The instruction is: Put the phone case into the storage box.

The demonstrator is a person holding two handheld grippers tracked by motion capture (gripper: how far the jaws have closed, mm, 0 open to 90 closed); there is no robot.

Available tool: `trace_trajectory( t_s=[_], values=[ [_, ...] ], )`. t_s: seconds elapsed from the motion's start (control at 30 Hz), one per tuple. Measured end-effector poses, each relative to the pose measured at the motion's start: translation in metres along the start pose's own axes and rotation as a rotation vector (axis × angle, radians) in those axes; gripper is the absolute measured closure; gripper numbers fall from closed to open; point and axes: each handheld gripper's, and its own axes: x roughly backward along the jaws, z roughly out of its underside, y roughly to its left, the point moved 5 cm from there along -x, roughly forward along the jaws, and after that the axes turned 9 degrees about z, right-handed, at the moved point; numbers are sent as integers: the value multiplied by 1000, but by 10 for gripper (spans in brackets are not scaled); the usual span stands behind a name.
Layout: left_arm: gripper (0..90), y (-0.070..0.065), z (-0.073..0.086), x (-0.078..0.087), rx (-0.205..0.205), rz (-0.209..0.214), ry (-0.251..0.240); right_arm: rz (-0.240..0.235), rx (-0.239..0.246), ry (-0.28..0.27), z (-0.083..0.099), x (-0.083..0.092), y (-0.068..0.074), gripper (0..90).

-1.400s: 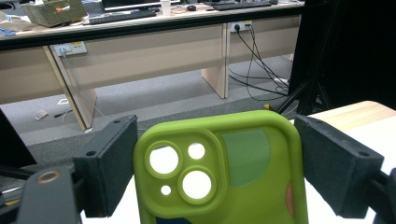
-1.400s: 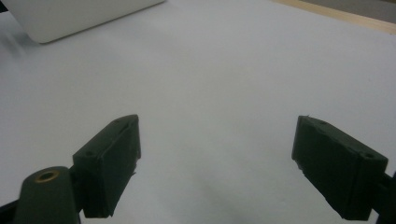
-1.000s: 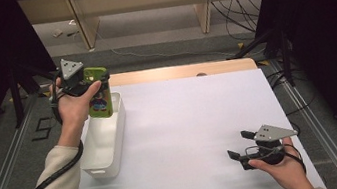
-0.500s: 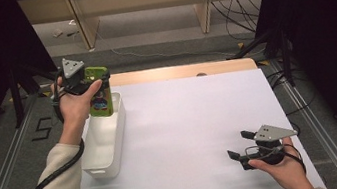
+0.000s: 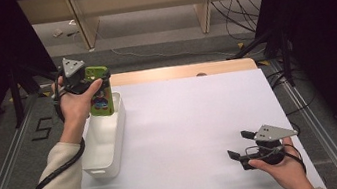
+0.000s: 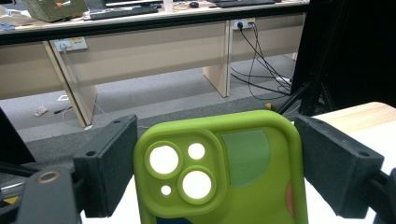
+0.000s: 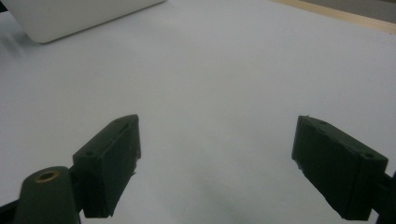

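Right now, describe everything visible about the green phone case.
The green phone case looks like soft matte rubber, with rounded corners, a raised camera block with four round cut-outs, and a coloured picture on its back. It stands upright, clamped by its side edges between the jaws of the left gripper, held in the air above the far end of the white bin.

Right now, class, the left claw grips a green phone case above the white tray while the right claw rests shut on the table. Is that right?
Not quite. The right claw is open: the right gripper view shows its jaws standing wide apart with nothing between them. The rest holds: the left claw grips the green phone case above the white tray.
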Motion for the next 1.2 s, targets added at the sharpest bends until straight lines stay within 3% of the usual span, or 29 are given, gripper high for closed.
trace_trajectory(
  t_s=[1.2],
  values=[
    [161,8,7,-15,12,-1,5,-2,-1,-1,0,0,0,164]
  ],
)
